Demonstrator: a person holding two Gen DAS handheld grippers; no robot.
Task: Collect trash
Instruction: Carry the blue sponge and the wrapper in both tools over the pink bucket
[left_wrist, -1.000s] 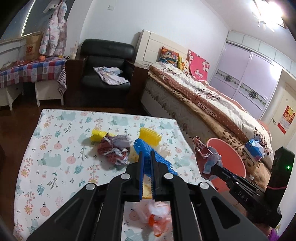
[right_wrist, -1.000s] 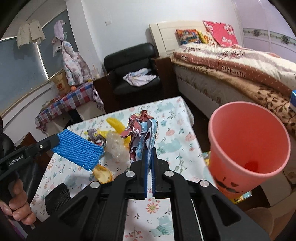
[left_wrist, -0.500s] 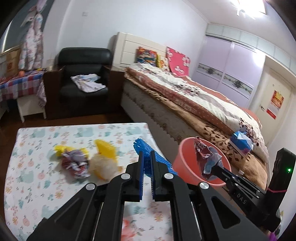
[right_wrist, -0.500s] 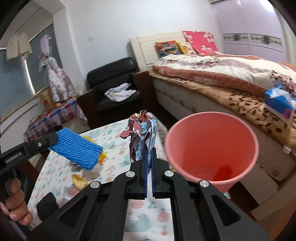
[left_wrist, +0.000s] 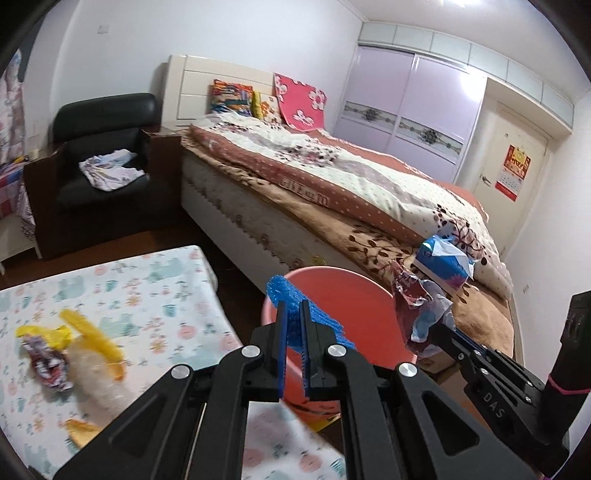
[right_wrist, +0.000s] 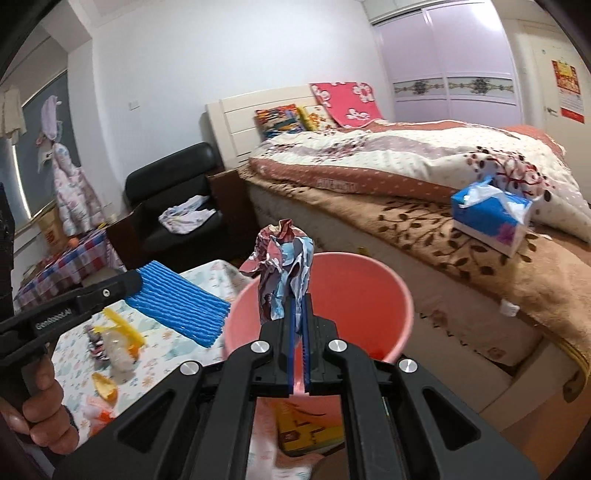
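Note:
My left gripper (left_wrist: 293, 314) is shut on a blue foam net sleeve (left_wrist: 314, 321), held over the near rim of a pink bin (left_wrist: 354, 291). In the right wrist view that blue foam sleeve (right_wrist: 177, 308) hangs just left of the pink bin (right_wrist: 402, 295). My right gripper (right_wrist: 298, 302) is shut on a crumpled red and blue wrapper (right_wrist: 282, 269), raised over the bin's mouth. From the left wrist view the wrapper (left_wrist: 417, 310) sits at the bin's right rim in the right gripper (left_wrist: 430, 330). Yellow scraps (left_wrist: 88, 334) and another crumpled wrapper (left_wrist: 48, 363) lie on the floral table (left_wrist: 155, 291).
A bed (left_wrist: 332, 184) with a brown blanket runs behind the bin, with a blue tissue box (left_wrist: 441, 264) on its near corner. A black armchair (left_wrist: 99, 147) stands at the back left. A hand (right_wrist: 33, 402) grips the left tool. Orange scraps (right_wrist: 105, 389) lie near the table's front.
Both grippers swung right from above the table to the pink bin, carrying the blue sleeve and the wrapper. The bin now sits right under both.

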